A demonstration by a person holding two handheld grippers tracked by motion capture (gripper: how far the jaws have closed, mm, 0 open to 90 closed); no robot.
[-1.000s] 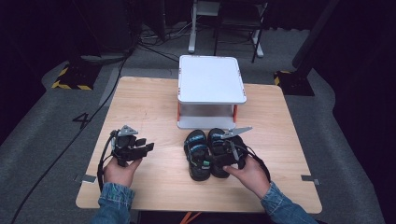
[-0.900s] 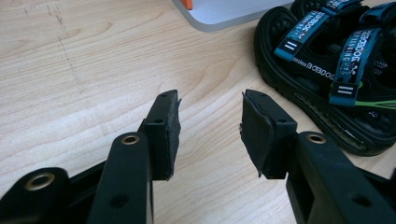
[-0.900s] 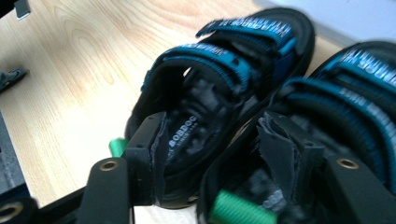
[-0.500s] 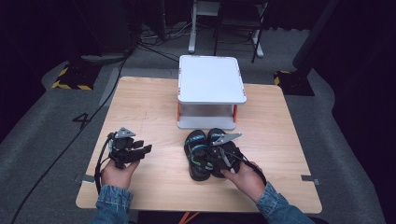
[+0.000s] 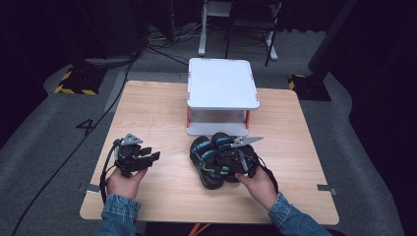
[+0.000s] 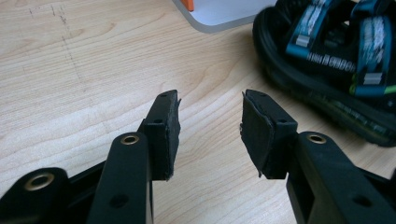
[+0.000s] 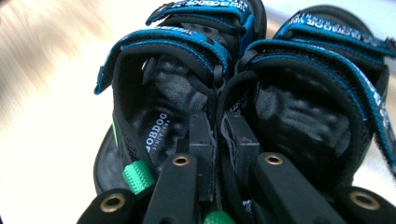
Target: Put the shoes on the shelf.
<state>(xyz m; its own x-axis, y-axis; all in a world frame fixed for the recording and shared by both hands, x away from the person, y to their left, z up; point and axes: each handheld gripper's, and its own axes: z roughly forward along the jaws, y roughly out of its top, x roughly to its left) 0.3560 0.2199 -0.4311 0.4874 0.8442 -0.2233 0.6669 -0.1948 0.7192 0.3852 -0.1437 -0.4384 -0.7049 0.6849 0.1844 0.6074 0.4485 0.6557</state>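
Note:
A pair of black sandals [image 5: 216, 160] with blue straps and green tabs lies side by side on the wooden table, just in front of a white stand. My right gripper [image 5: 230, 158] is over them; in the right gripper view its jaws are pinched together on the two inner heel edges of the sandals [image 7: 219, 107], one jaw inside each shoe. My left gripper [image 5: 147, 158] rests in the hand at the table's left, jaws apart with nothing between them [image 6: 210, 126]. In the left gripper view the sandals [image 6: 327, 60] lie off to the upper right.
A white two-level stand [image 5: 221, 96] with orange posts sits at the table's back middle, its base [image 6: 210, 11] near the sandals. The wooden table [image 5: 157, 113] ends at edges all round. Cables and dark equipment lie on the floor behind.
My right gripper has slid left and down onto the sandals and closed on their inner heel edges. The left gripper has stayed put.

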